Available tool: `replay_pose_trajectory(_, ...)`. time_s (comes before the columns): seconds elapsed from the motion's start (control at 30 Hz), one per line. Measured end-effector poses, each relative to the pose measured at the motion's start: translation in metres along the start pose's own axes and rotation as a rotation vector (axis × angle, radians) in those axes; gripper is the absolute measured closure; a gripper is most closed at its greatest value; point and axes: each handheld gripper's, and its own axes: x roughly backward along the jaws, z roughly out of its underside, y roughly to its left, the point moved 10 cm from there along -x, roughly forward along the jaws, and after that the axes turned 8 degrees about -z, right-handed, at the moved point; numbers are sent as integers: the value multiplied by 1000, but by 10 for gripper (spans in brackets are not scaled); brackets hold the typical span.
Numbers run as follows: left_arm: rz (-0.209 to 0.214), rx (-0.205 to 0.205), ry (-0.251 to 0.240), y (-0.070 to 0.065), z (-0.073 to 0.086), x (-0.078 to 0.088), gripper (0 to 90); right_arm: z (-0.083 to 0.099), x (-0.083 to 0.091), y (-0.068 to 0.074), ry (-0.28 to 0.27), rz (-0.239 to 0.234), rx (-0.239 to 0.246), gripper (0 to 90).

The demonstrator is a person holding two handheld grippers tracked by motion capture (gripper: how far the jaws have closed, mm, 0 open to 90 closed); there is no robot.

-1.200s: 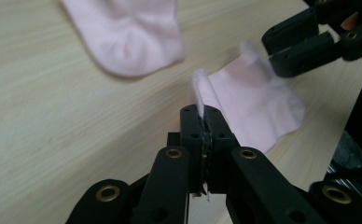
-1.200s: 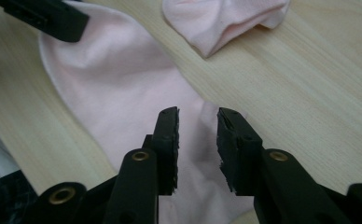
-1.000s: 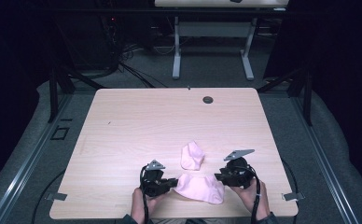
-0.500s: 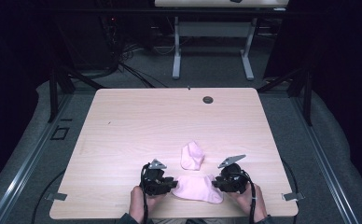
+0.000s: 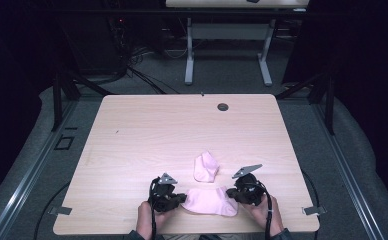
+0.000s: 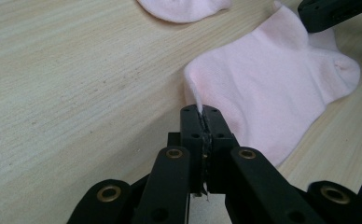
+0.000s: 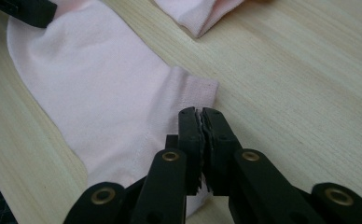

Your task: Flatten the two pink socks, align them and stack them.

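Note:
A pale pink sock [image 5: 209, 201] lies flat near the table's front edge, stretched between my two grippers. My left gripper [image 5: 182, 197] has just closed its jaws and is shut on the sock's left end; fabric [image 6: 268, 93] shows pinched between the jaws of the left gripper [image 6: 202, 112]. My right gripper [image 5: 231, 193] has also just closed and is shut at the cuff [image 7: 193, 91], with a sliver of cloth between the jaws of the right gripper [image 7: 200, 114]. A second pink sock [image 5: 205, 167], folded over, lies just behind the first.
The wooden table [image 5: 157, 135] has a round cable hole [image 5: 223, 106] at its far edge. A person's hands [image 5: 144, 222] hold both grippers at the front edge. Another desk frame [image 5: 227, 55] stands on the floor beyond.
The right gripper has edged a little left toward the sock. The sock now lies flatter and more spread between the two grippers. The left gripper has stayed put.

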Motion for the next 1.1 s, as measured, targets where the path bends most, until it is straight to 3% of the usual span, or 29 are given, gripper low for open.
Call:
replay_pose_trajectory(0.33, 9, 24, -17, 1, 6, 7, 868, 3, 0, 1, -7, -2, -12, 875)
replay_pose_trajectory(0.43, -1, 27, -44, 5, 3, 13, 626, 2, 1, 1, -19, -9, -18, 812)
replay_pose_trajectory(0.53, -55, 20, -71, 18, 2, 21, 374, -2, 6, -1, -53, -17, -21, 697)
replay_pose_trajectory(0.67, -180, 24, -83, 49, 6, 26, 186, -11, 16, -6, -116, -16, -37, 543)
replay_pose_trajectory(0.8, -294, 6, -70, 79, 15, 26, 95, -20, 21, -11, -146, -5, -43, 427)
replay_pose_trajectory(0.9, -351, -16, -55, 94, 20, 24, 3, -26, 20, -13, -151, -3, -47, 319)
replay_pose_trajectory(0.97, -378, -25, -77, 100, 21, 23, 1, -31, 18, -15, -156, -6, -44, 274)
replay_pose_trajectory(1.1, -373, -21, -109, 103, 19, 22, 0, -42, 13, -18, -168, -8, -47, 220)
